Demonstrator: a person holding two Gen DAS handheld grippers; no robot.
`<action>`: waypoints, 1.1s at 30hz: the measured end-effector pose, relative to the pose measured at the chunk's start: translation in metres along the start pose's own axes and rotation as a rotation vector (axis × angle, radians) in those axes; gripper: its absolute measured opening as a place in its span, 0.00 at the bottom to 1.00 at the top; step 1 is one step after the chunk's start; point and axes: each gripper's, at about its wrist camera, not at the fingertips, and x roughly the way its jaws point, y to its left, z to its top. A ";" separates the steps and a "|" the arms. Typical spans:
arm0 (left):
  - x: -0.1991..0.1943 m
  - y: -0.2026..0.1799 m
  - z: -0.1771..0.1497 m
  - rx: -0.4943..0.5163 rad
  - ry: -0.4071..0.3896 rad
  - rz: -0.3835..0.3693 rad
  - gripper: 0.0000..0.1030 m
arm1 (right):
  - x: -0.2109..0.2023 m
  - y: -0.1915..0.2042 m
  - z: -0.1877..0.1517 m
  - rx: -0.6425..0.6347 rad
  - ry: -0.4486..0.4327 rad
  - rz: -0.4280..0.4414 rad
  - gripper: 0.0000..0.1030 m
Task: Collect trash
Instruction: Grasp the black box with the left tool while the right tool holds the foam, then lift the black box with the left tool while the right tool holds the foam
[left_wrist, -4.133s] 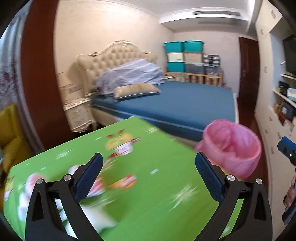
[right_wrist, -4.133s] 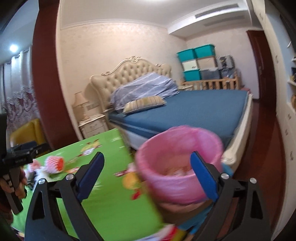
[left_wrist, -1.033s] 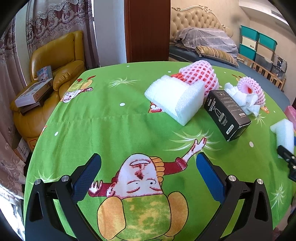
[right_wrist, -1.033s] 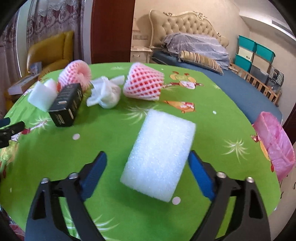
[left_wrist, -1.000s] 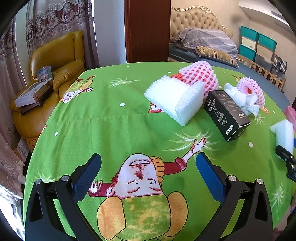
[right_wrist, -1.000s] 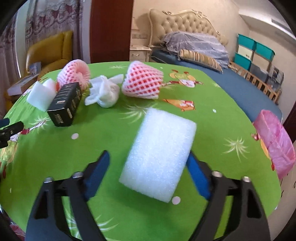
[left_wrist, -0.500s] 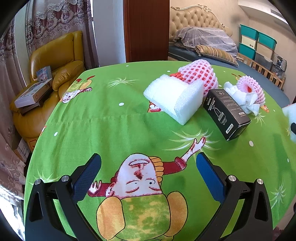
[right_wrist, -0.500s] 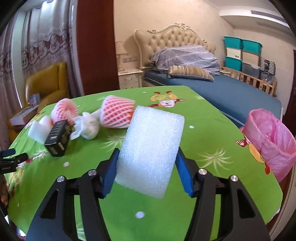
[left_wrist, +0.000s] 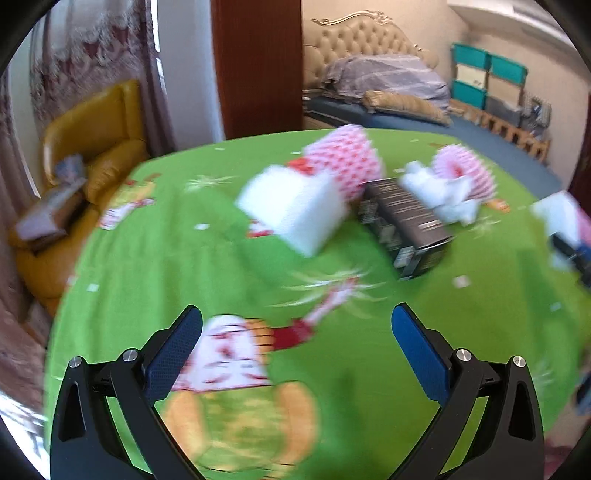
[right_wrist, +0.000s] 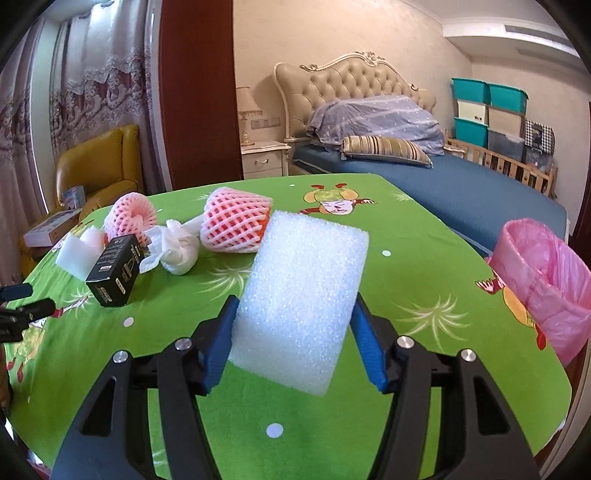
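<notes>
My right fingers (right_wrist: 293, 341) now pinch the white rectangular foam block (right_wrist: 301, 310), lifted off the green cartoon tabletop (right_wrist: 413, 280); the pink-lined trash bin (right_wrist: 543, 280) waits at three o'clock. My left fingers (left_wrist: 295, 350), spread and empty, have started swinging.

Bright daylight fills both fisheye views, with black vignetted corners and bowed edges. The left wrist view is motion-blurred throughout; the right wrist view is sharp, shadows soft.
</notes>
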 end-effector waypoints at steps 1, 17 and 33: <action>0.000 -0.004 0.002 -0.004 -0.003 -0.012 0.94 | -0.001 0.000 0.000 -0.004 -0.002 0.004 0.57; 0.057 -0.091 0.049 0.083 0.013 0.036 0.78 | -0.002 -0.005 -0.002 0.012 0.001 0.053 0.57; 0.053 -0.093 0.041 0.082 -0.020 0.011 0.42 | -0.006 -0.008 -0.004 0.015 -0.007 0.068 0.57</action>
